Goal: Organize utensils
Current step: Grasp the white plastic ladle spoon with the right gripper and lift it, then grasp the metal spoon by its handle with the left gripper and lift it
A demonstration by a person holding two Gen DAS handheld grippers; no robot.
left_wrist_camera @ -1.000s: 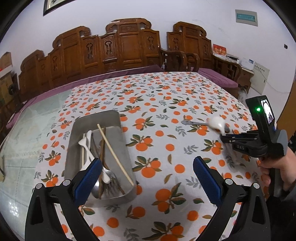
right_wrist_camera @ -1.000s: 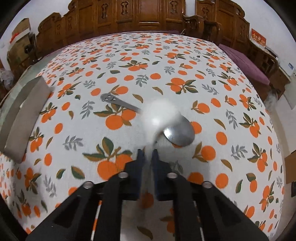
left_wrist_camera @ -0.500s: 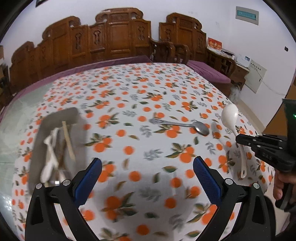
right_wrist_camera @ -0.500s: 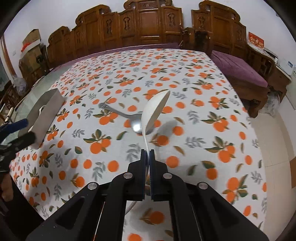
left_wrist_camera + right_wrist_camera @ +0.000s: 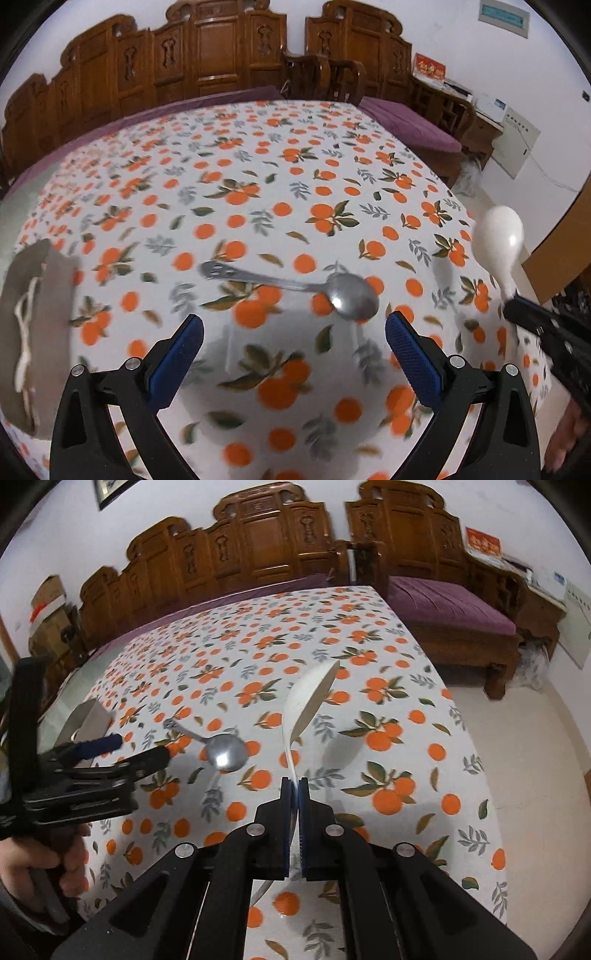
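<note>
My right gripper [image 5: 296, 786] is shut on the handle of a white spoon [image 5: 308, 701] and holds it up above the table; the spoon also shows in the left wrist view [image 5: 498, 236] at the right. A metal spoon [image 5: 351, 295] lies flat on the orange-print tablecloth, just ahead of my open, empty left gripper [image 5: 293, 325]; it also shows in the right wrist view [image 5: 225, 751]. The left gripper [image 5: 129, 753] hovers beside it. A metal tray [image 5: 55, 288] holding white utensils sits at the far left.
The tablecloth [image 5: 295, 166] covers the table. Carved wooden chairs [image 5: 221, 51] line the far side, with a purple-cushioned bench [image 5: 454, 609] to the right. The table's right edge [image 5: 480, 775] drops to a tiled floor.
The right gripper has lifted the white spoon off the table and raised it. The left gripper has swung right, away from the tray, toward the metal spoon.
</note>
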